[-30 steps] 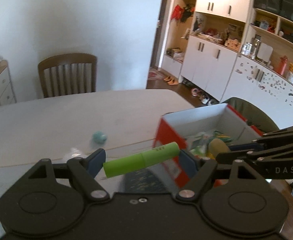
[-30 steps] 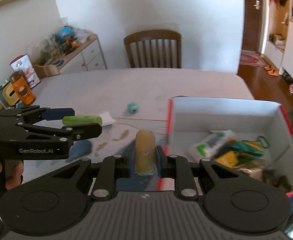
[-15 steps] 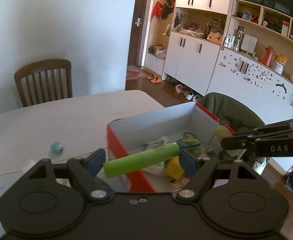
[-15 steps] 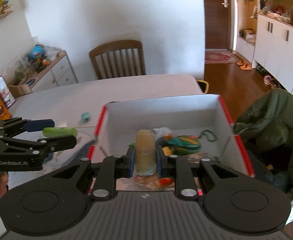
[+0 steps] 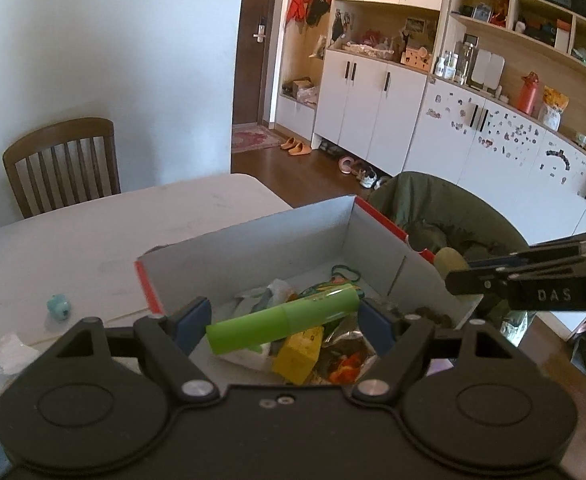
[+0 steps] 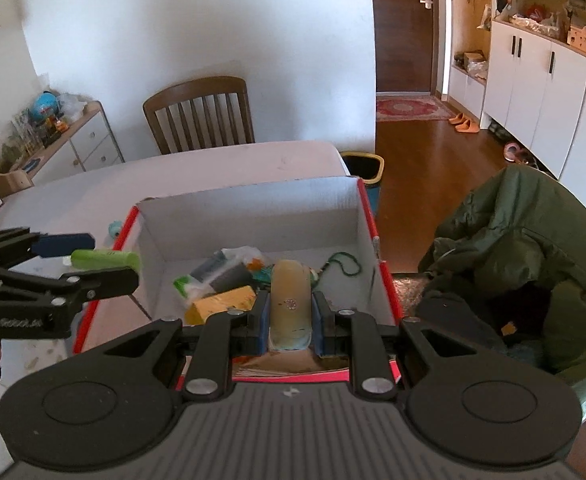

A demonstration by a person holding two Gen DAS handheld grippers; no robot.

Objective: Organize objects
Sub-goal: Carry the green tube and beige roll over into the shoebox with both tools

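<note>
My left gripper (image 5: 283, 314) is shut on a green tube (image 5: 283, 323), held crosswise over the open red-and-white box (image 5: 253, 240). In the right wrist view the same green tube (image 6: 105, 258) hangs at the box's left wall. My right gripper (image 6: 290, 308) is shut on a beige bottle (image 6: 289, 300), held lengthwise above the near half of the box (image 6: 253, 204). Inside the box lie a yellow packet (image 6: 221, 303), a white-and-green pouch (image 6: 213, 272), a green cord (image 6: 343, 266) and other small items.
A small teal ball (image 5: 59, 306) and crumpled white paper (image 5: 15, 354) lie on the white table (image 5: 93, 232) left of the box. A wooden chair (image 6: 201, 114) stands at the far side. A green jacket (image 6: 533, 248) is draped to the right; a bin (image 6: 363, 164) stands behind the table.
Both grippers have swung right from over the table to above the box, each carrying its object. The box now fills the middle of both views.
</note>
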